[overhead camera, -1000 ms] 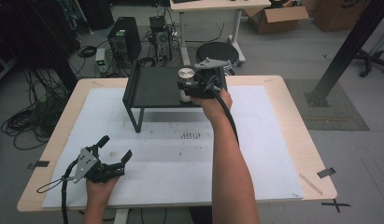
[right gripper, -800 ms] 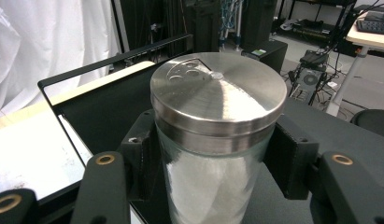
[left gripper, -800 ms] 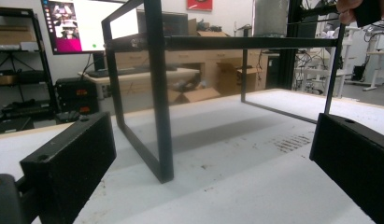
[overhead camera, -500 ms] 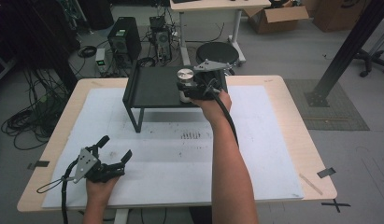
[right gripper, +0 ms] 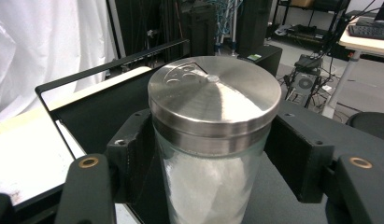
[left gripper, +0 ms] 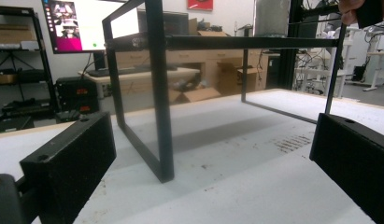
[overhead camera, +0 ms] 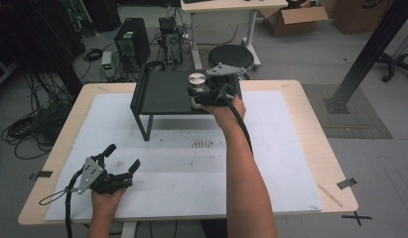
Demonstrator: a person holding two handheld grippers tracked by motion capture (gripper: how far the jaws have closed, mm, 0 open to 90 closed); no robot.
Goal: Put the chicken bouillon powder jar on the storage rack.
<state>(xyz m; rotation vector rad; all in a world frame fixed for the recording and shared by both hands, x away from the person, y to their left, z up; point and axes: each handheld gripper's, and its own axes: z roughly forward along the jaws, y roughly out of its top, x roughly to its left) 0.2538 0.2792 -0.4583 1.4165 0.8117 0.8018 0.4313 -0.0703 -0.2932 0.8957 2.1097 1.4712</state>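
A glass jar with a brushed metal lid and white powder inside stands upright on the black metal shelf at the table's far side. My right gripper sits around the jar. Its jaws have just been opening, and the fingers flank the glass with a thin gap on the right side. My left gripper rests open and empty on the white sheet near the front left corner. It faces the shelf's legs.
The shelf stands on thin legs over a white sheet that covers the wooden table. A patch of small dark marks lies mid-table. Computers, cables and a round stool stand on the floor beyond the far edge.
The right jaws look slightly wider around the jar than before. Both hands have stayed where they were, and the jar has not moved.
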